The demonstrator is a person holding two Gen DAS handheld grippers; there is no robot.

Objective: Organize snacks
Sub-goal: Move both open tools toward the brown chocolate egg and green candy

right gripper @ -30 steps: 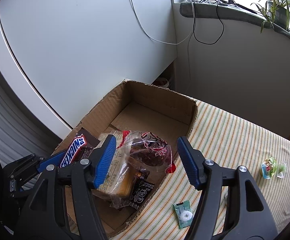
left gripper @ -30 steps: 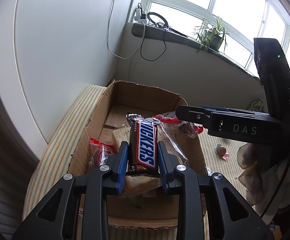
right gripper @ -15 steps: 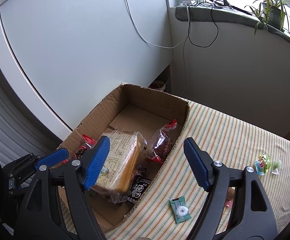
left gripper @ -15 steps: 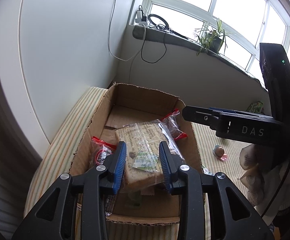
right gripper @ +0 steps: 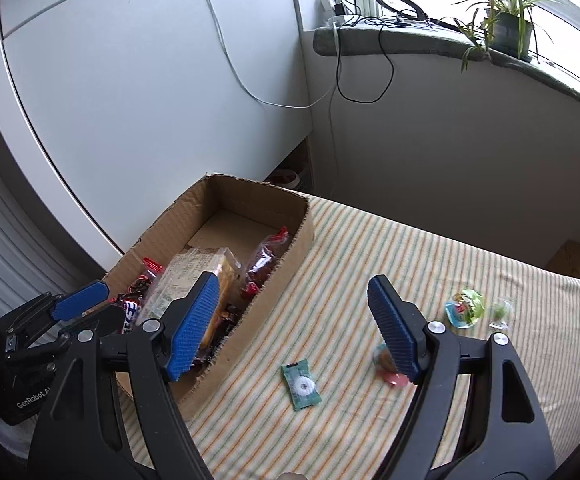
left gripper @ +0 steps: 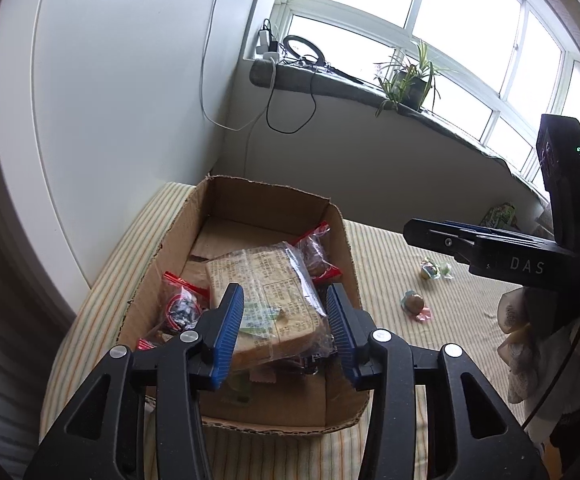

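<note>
Now the left gripper [left gripper: 286,330] hangs over the near end of the box [left gripper: 342,236]; its jaws are opening and grip nothing, with the bread pack [left gripper: 266,292] lying under them among other snacks. Beside it, the right gripper [right gripper: 294,330] stands wide and empty above the striped cloth [right gripper: 430,264], over a green candy [right gripper: 301,386]. Farther right lie more candies [right gripper: 464,307]

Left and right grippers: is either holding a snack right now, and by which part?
Neither. The left gripper is opening above the cardboard box, nothing between its fingers; the right gripper stands open and empty.
</note>
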